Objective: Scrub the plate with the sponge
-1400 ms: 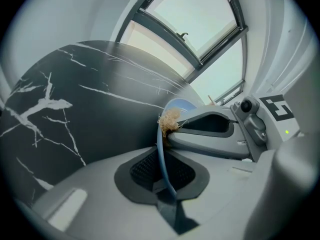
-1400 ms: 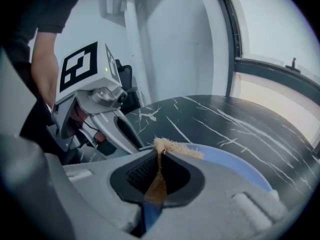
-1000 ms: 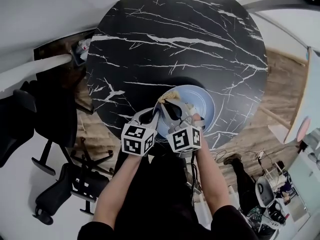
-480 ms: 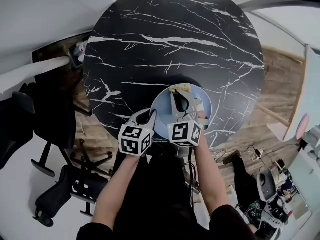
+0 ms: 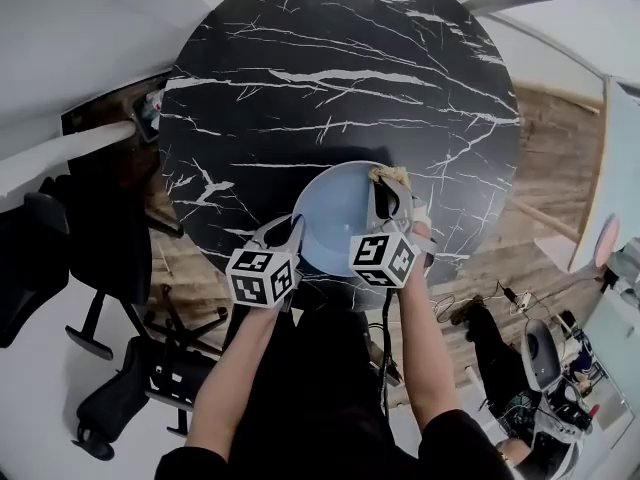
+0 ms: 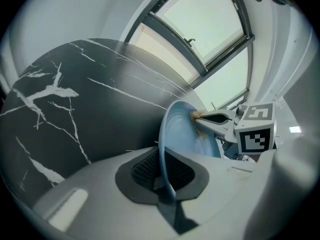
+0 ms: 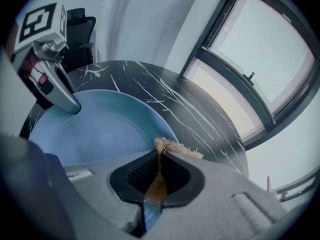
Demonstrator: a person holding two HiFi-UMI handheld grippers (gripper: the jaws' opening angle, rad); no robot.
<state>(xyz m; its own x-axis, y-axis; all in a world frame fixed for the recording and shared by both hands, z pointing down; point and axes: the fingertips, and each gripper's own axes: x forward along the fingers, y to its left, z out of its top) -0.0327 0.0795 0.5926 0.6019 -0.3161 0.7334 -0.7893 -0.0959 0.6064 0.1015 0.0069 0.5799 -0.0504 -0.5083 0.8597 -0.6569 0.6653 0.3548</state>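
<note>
The light blue plate (image 5: 335,218) stands tilted over the near edge of the black marble table (image 5: 330,68). My left gripper (image 5: 296,230) grips its near left rim; the jaws are closing with the rim (image 6: 165,164) between the pads. My right gripper (image 5: 392,190) is shut on a tan sponge (image 5: 388,176) and presses it against the plate's far right rim. In the right gripper view the sponge (image 7: 172,146) sticks out of the jaws beside the plate (image 7: 100,129), and the left gripper (image 7: 70,106) bites the opposite rim.
The round table has bare marble beyond the plate. Black office chairs (image 5: 60,248) stand on the floor at the left. A pale table edge (image 5: 590,188) and wooden floor lie at the right. Large windows (image 6: 210,29) rise behind the table.
The right gripper has slid the sponge rightward along the plate's far rim. The plate has shifted left and up a little with the left gripper still on it.
</note>
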